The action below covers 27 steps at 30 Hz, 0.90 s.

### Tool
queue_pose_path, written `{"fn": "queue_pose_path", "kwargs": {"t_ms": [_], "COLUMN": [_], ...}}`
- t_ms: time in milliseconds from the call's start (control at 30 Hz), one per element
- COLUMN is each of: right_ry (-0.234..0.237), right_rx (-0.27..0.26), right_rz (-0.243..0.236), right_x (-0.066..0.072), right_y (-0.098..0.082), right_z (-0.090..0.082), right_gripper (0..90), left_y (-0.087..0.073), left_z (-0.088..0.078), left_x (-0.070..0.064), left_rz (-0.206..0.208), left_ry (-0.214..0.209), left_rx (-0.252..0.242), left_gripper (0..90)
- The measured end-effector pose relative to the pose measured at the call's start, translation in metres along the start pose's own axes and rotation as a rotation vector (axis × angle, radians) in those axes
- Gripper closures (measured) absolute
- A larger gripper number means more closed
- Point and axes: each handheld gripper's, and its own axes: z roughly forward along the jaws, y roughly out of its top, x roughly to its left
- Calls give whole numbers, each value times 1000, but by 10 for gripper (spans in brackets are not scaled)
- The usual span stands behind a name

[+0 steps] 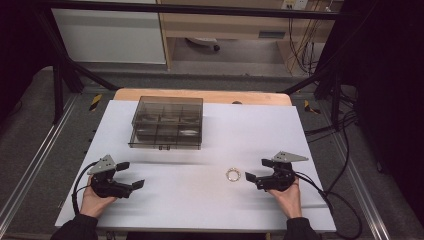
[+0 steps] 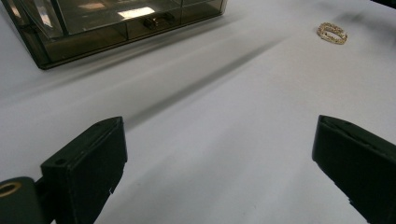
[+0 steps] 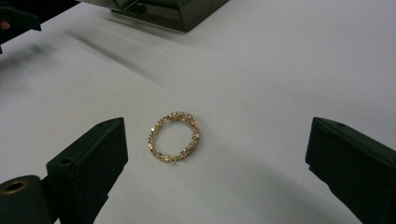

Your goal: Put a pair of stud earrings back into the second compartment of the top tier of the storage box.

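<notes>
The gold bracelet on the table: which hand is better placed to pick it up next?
Right. The right gripper is open just beside the gold bracelet, which lies ahead of its jaws. The left gripper, also open, is far across the table.

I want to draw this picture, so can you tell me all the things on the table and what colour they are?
Bracelet: one, gold and sparkly, flat on the white table top, just ahead of the right gripper's open jaws.
Box: one, smoky see-through with compartments, lid closed, at the far left part of the table.
Table top: one, white, with a wooden edge at the far side.
Left gripper: one, black, jaws open, nothing between them, near left.
Right gripper: one, black, jaws open, near right, pointing at the bracelet.
Hands: two, holding the grippers, dark sleeves.
</notes>
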Motion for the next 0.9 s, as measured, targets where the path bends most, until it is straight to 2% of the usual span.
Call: {"fn": "queue_pose_path", "kwargs": {"t_ms": [467, 667, 700, 767, 900], "right_ry": [-19, -24, -24, -22, -14], "right_rx": [53, 103, 103, 121, 131], "right_rz": [-30, -41, -41, -40, -34], "right_x": [10, 11, 11, 11, 9], "right_y": [10, 14, 14, 14, 13], "right_z": [19, 34, 34, 40, 44], "right_gripper": [136, 271, 271, 337, 409], "left_y": [0, 0, 0, 0, 0], "left_z": [0, 0, 0, 0, 0], "left_x": [0, 0, 0, 0, 0], "left_rz": [2, 3, 3, 3, 4], "left_ry": [2, 2, 2, 3, 3], "left_rx": [2, 2, 2, 3, 4], "left_gripper": [30, 31, 31, 31, 32]}}
